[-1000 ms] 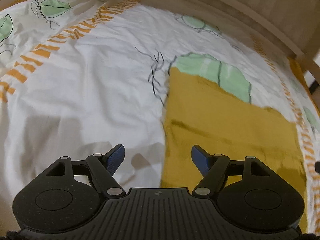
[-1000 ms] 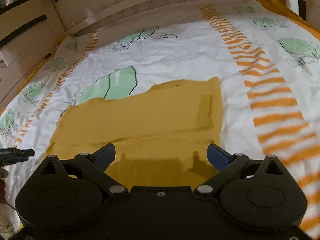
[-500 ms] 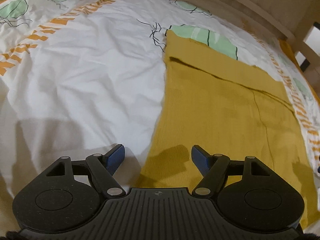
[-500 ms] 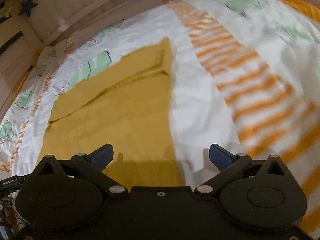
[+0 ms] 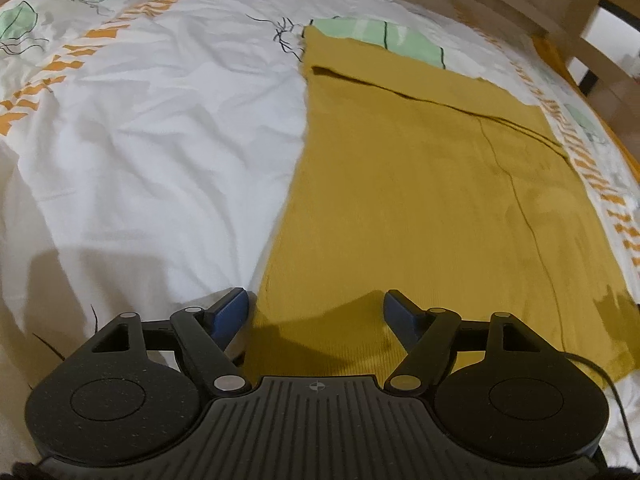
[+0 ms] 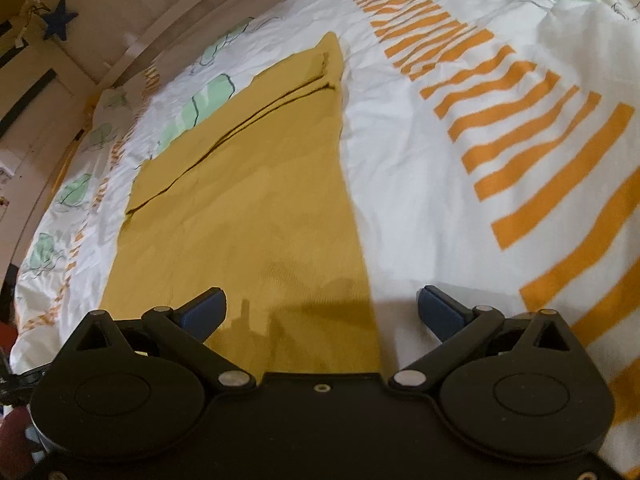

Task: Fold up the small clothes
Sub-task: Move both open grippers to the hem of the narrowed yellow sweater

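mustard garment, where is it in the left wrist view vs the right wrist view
Left wrist: the mustard garment fills the centre and right, its left edge running down to the left gripper.
Right wrist: the garment fills the centre and left, its right edge running down between the right gripper fingers.
Shared landmark: the dark fold line across its far end.

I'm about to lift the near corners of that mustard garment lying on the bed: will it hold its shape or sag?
The mustard garment lies flat, hugging the bedsheet, with soft folded layers, so it probably droops between two pinch points. Its fine ribbed knit looks thin and light. It may drag rather than slide on the wrinkled cotton.
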A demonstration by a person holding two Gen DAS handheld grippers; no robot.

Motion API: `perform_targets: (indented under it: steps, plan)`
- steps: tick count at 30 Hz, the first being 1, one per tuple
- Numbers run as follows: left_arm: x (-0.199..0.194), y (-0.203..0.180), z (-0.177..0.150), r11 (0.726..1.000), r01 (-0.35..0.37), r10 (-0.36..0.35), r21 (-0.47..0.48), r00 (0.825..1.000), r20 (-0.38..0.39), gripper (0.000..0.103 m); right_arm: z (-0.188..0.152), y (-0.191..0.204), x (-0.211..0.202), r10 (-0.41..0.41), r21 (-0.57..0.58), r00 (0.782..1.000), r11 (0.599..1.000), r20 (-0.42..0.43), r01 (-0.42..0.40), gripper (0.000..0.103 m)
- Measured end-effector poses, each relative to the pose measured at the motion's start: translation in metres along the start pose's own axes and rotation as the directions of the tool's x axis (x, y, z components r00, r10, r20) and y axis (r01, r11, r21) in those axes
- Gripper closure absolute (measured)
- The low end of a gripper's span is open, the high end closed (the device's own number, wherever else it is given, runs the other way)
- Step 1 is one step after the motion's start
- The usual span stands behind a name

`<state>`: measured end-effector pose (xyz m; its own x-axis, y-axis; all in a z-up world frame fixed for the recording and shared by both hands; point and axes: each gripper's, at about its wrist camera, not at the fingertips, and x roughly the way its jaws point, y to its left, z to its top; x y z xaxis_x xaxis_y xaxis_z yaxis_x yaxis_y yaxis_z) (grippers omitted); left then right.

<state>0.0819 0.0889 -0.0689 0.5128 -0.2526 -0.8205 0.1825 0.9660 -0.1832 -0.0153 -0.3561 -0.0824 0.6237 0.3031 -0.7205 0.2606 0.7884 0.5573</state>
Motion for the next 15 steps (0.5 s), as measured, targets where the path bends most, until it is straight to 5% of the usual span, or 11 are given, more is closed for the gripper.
perform_targets:
  steps: [15]
  plan:
    - [0.01,-0.007,-0.003,0.998,0.019,-0.018,0.066,1.0,-0.013,0.012,-0.015,0.005,0.008,0.04,-0.044,0.994,0.998,-0.101,-0.045,0.0]
